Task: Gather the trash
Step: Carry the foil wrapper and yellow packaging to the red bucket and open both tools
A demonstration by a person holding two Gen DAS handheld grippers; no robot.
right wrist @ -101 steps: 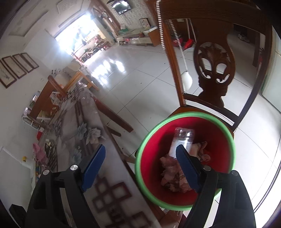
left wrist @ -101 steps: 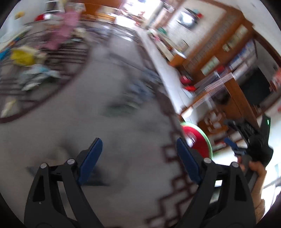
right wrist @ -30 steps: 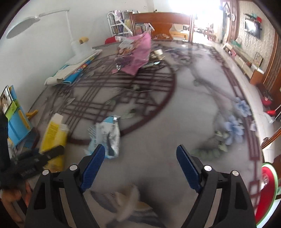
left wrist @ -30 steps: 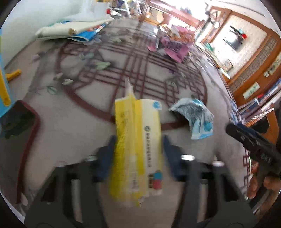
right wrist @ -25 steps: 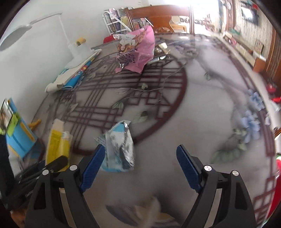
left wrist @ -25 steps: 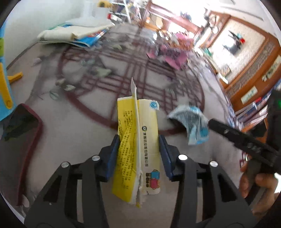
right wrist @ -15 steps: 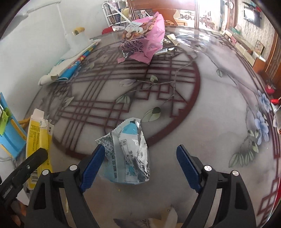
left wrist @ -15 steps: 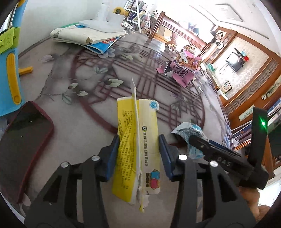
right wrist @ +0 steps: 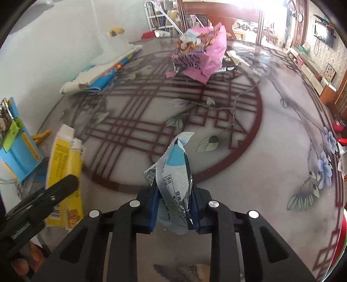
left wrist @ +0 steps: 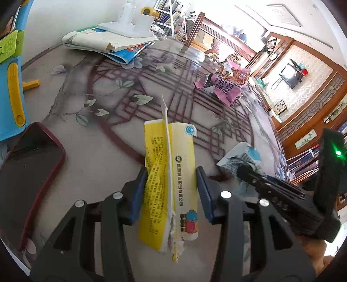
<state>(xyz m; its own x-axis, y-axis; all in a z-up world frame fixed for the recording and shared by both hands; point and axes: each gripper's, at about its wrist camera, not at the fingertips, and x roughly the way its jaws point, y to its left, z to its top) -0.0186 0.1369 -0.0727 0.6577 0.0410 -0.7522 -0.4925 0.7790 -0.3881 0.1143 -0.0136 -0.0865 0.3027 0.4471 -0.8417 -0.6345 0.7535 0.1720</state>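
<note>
The left claw (left wrist: 170, 186) grips a torn yellow carton (left wrist: 171, 173) above the desk (left wrist: 97, 151), beside the red phone (left wrist: 26, 171). Right of the carton, the right claw (right wrist: 173, 208) has just closed, pinching a crumpled blue-and-silver wrapper (right wrist: 175, 177).

Bright daylight from blown-out far doorway (right wrist: 249, 13), glare on glossy table (right wrist: 249, 56), fisheye-bent, dark-vignetted edges.
</note>
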